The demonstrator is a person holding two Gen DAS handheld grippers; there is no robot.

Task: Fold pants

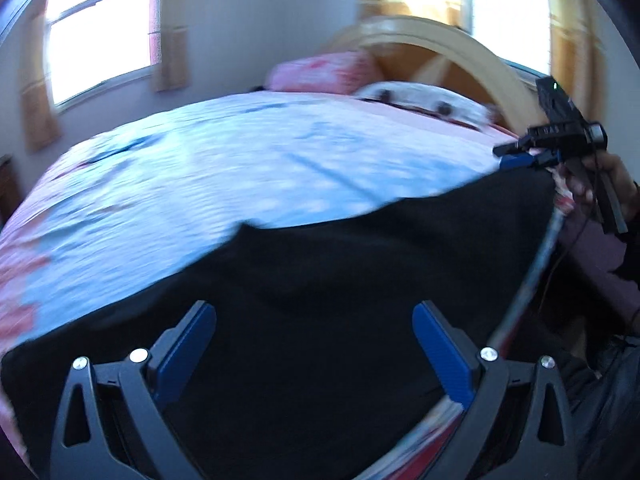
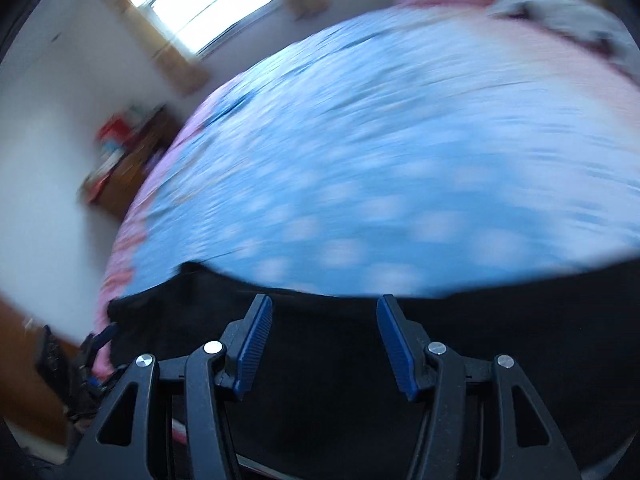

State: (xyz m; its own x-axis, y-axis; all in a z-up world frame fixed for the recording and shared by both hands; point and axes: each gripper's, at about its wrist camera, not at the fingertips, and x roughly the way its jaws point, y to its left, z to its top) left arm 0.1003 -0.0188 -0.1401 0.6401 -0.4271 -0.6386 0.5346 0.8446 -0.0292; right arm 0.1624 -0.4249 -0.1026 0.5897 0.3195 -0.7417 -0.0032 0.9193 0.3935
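My left tool (image 1: 314, 354) stood spread wide, its blue pads (image 1: 182, 354) apart with nothing between them, hanging over the black pants (image 1: 320, 280). My right tool (image 2: 325, 346) was about half open, also empty, pads clear of the cloth. The pants lay flat along the near edge of the bed (image 1: 200, 184), dark against its blue spotted cover with pink borders. In the left view my right tool (image 1: 520, 156) showed at the pants' far corner, my hand (image 1: 612, 188) behind it. Beyond lay pillows (image 1: 320, 72) against a wooden headboard (image 1: 440, 52), a window (image 1: 100, 40) bright in the wall. Both views were blurred.
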